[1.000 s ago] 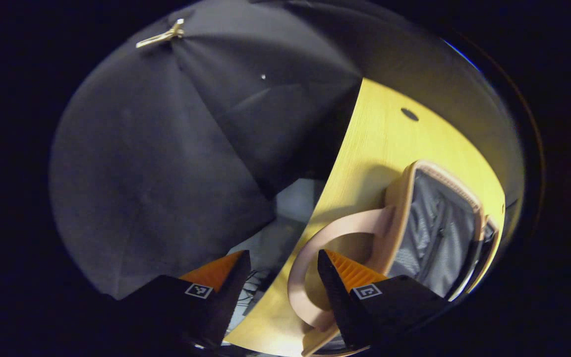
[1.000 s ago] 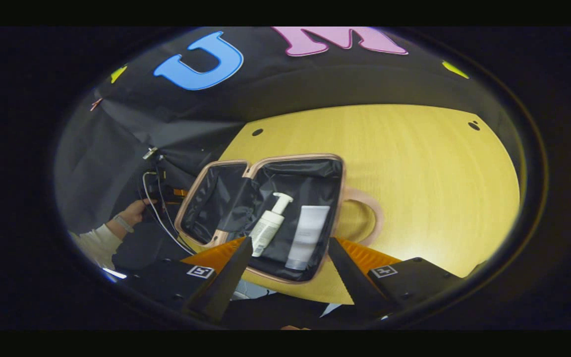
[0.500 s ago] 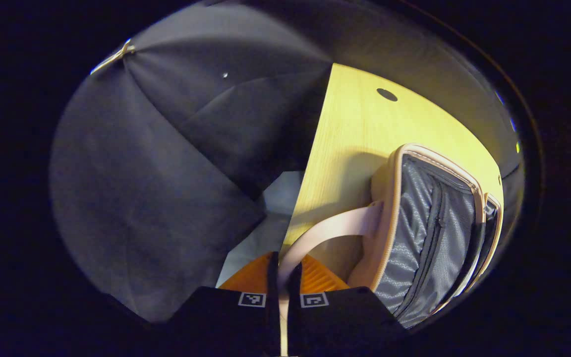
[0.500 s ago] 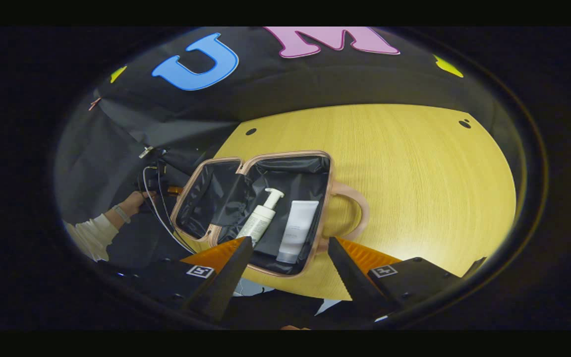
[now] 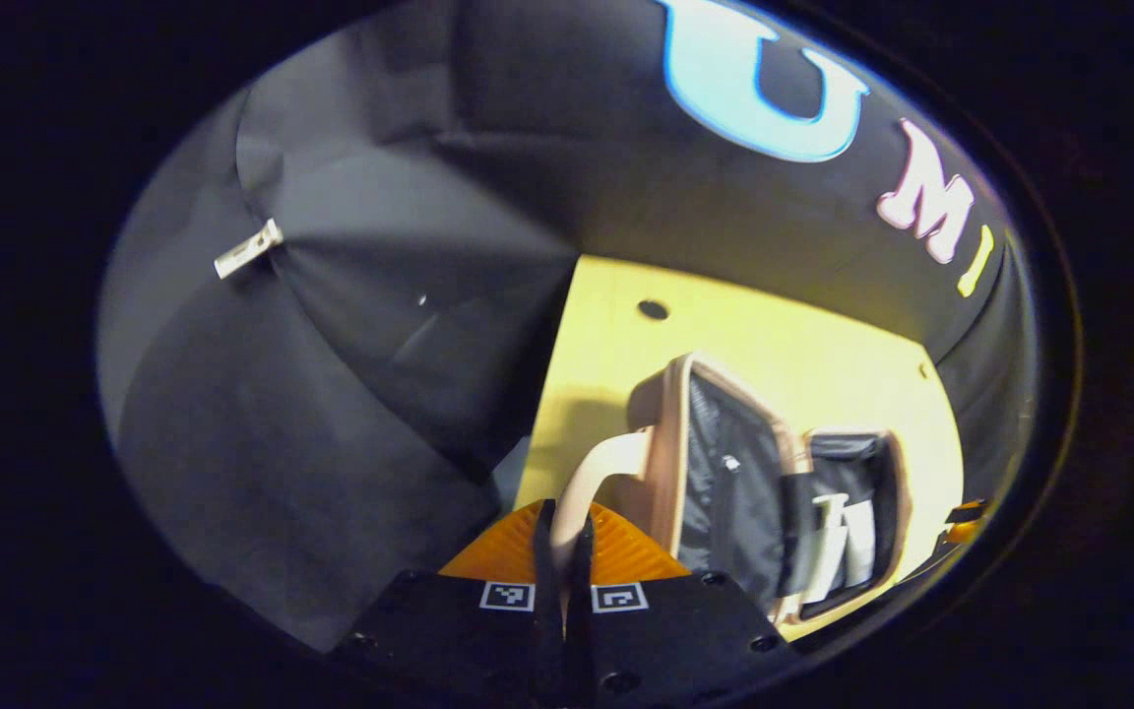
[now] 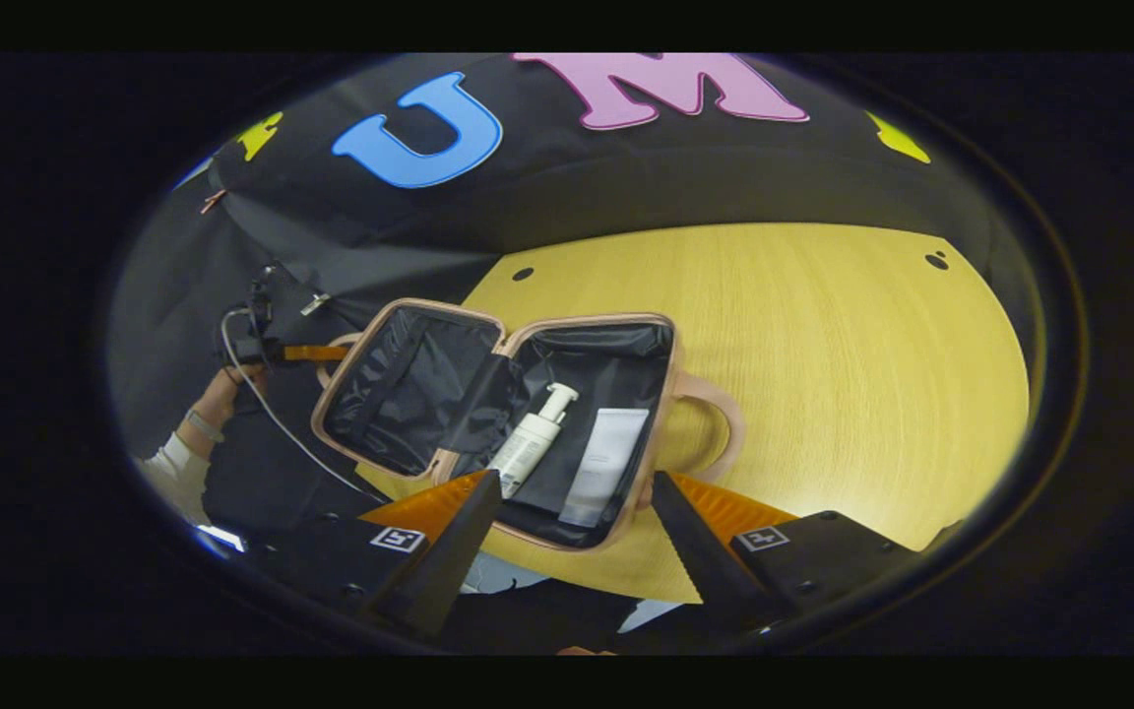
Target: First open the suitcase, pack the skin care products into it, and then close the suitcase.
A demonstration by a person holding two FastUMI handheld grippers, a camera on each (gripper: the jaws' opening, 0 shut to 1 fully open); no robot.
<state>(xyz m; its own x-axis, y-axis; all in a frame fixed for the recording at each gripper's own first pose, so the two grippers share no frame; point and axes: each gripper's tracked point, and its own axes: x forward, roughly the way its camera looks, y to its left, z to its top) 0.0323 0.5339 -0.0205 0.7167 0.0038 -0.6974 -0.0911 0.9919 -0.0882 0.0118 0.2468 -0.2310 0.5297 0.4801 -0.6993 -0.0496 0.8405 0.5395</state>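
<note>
A pink suitcase (image 6: pixel 667 394) with black lining lies open on the yellow table (image 6: pixel 823 345). In its right half lie a white pump bottle (image 6: pixel 533 443) and a white tube (image 6: pixel 606 465). My left gripper (image 5: pixel 564 522) is shut on the lid's pink handle (image 5: pixel 592 473), and the lid (image 5: pixel 724 473) stands tilted up off the table. In the right gripper view the left gripper (image 6: pixel 316 352) sits at the lid's far left edge, held by a hand (image 6: pixel 213 394). My right gripper (image 6: pixel 577 492) hangs open just in front of the suitcase, holding nothing.
The suitcase sits at the table's front left corner, with the table edge (image 5: pixel 537 433) close beside the lid. A second pink handle (image 6: pixel 720 423) sticks out to the right. Black cloth walls close off the back and left. A cable (image 6: pixel 282 433) hangs from the left gripper.
My left gripper shut on the lid's handle and lifted it, so the lid has tilted up from the table. The right gripper stayed open and barely moved.
</note>
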